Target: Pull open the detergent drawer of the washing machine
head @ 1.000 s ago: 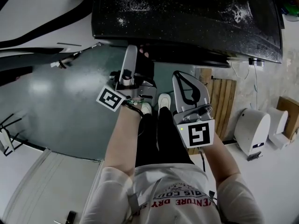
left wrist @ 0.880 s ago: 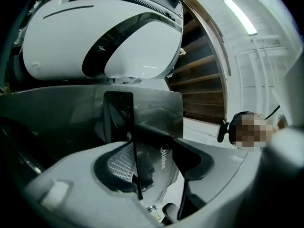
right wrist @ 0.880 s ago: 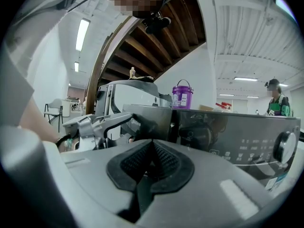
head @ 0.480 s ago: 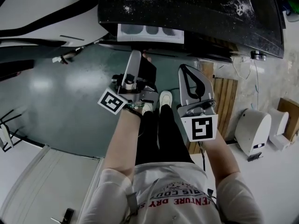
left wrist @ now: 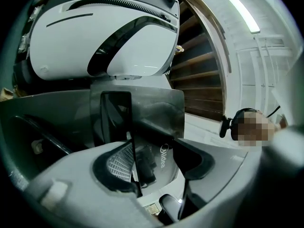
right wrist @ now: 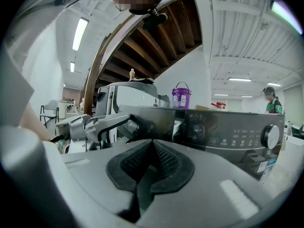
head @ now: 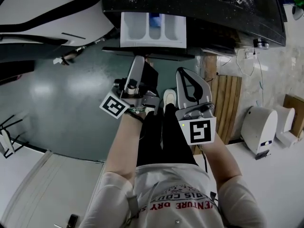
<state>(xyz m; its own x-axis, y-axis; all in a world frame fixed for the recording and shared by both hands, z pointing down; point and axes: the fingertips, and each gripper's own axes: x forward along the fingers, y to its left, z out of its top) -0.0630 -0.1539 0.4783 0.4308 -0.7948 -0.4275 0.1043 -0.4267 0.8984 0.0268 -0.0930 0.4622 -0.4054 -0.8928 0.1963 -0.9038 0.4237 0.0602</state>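
Observation:
The white detergent drawer (head: 152, 30) sticks out from under the washing machine's dark top (head: 199, 8), its compartments showing. My left gripper (head: 139, 59) reaches up to the drawer's dark front panel (head: 148, 54). In the left gripper view that panel (left wrist: 156, 122), printed Midea, stands between the two jaws of my left gripper (left wrist: 152, 163), which is shut on it. My right gripper (head: 183, 72) hangs beside the left one, below the machine's front, holding nothing. Its ribbed pads (right wrist: 164, 161) meet, so it is shut. The right gripper view shows the control panel with its knob (right wrist: 270, 137).
A purple bucket (right wrist: 181, 98) stands on the machine's top. A large white appliance (head: 52, 13) sits to the left. Wooden slats (head: 228, 103) and small white units (head: 259, 129) are on the floor at the right. The person's legs and shoes (head: 168, 99) are below the grippers.
The drawer has slid out of the machine, from hidden to well exposed, as my left gripper drew back with its front panel. The right gripper shifted slightly.

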